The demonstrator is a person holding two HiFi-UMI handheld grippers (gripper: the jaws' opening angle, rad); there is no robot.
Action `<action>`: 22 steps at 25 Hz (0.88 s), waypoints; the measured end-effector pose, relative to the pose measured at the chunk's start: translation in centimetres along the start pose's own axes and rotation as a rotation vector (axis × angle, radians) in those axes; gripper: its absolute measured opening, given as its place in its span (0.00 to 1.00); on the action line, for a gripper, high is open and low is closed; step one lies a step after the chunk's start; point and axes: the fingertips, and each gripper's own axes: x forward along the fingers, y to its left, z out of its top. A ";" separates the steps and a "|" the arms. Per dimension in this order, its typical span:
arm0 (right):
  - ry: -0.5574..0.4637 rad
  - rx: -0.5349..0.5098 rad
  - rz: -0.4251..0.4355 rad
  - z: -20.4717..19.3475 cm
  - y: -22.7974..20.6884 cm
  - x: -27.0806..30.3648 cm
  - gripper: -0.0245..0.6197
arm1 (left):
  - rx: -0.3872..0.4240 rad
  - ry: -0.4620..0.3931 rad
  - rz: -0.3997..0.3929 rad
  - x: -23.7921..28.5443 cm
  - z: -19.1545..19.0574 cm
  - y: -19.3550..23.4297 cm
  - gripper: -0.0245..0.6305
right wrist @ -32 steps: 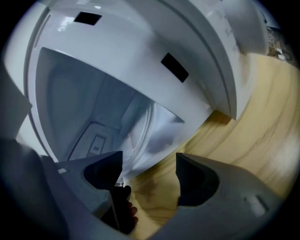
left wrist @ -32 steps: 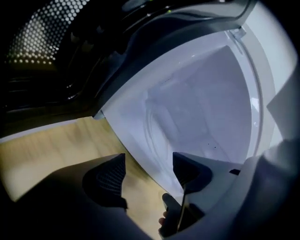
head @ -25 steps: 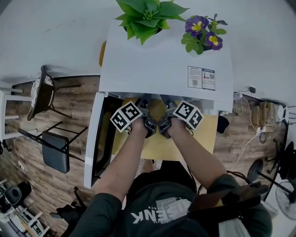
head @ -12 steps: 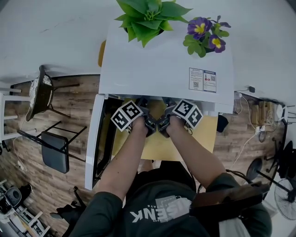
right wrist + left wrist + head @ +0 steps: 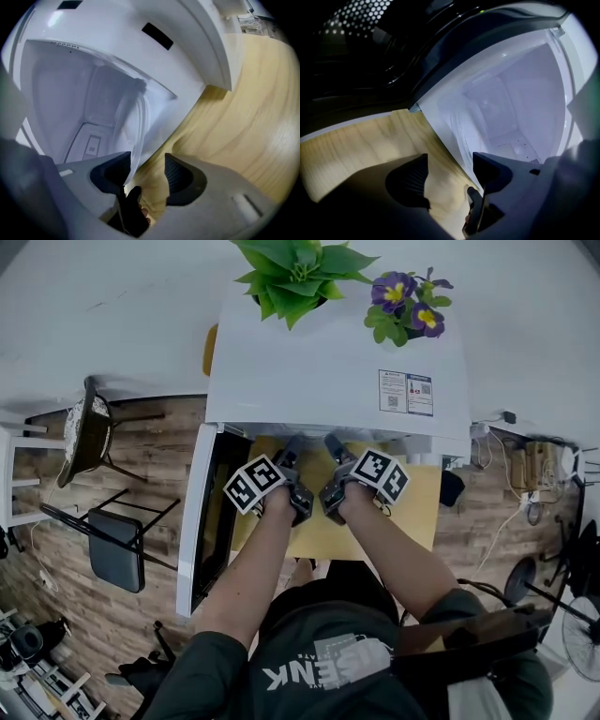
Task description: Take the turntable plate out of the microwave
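The white microwave (image 5: 319, 371) stands with its door (image 5: 202, 521) swung open to the left. Inside it, the clear glass turntable plate (image 5: 133, 124) shows faintly, and also in the left gripper view (image 5: 459, 124). My right gripper (image 5: 147, 176) (image 5: 334, 444) is at the opening. Its jaws have just been closing, and the plate's rim runs between them close against the left jaw, with the right jaw apart from it. My left gripper (image 5: 450, 180) (image 5: 289, 448) is open beside it, with only the wooden table (image 5: 370, 145) and the microwave's front edge between its jaws.
A green plant (image 5: 295, 268) and a purple-flowered plant (image 5: 403, 301) stand on top of the microwave. The yellow table (image 5: 328, 535) lies under my arms. A black chair (image 5: 112, 540) and a stool (image 5: 84, 427) stand on the floor to the left, and cables and a fan to the right.
My left gripper has drawn back a little toward me, so more of its fingers shows below the microwave's top edge. The right gripper has hardly moved.
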 end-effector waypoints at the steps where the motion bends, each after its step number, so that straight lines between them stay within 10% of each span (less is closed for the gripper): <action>1: 0.003 0.000 0.009 -0.3 0.0 -0.3 0.38 | 0.013 0.007 -0.009 -0.3 -0.2 -0.1 0.48; 8: 0.024 0.003 0.042 -2.6 -0.7 -1.7 0.33 | 0.073 0.024 -0.071 -2.0 -1.6 -1.1 0.19; 14: 0.026 -0.044 0.052 -3.4 -1.4 -2.8 0.33 | 0.001 0.057 -0.125 -3.5 -3.5 -0.6 0.15; 22: -0.046 0.023 0.275 -1.4 0.5 -2.5 0.33 | -0.030 0.102 -0.148 -5.7 -5.4 0.7 0.14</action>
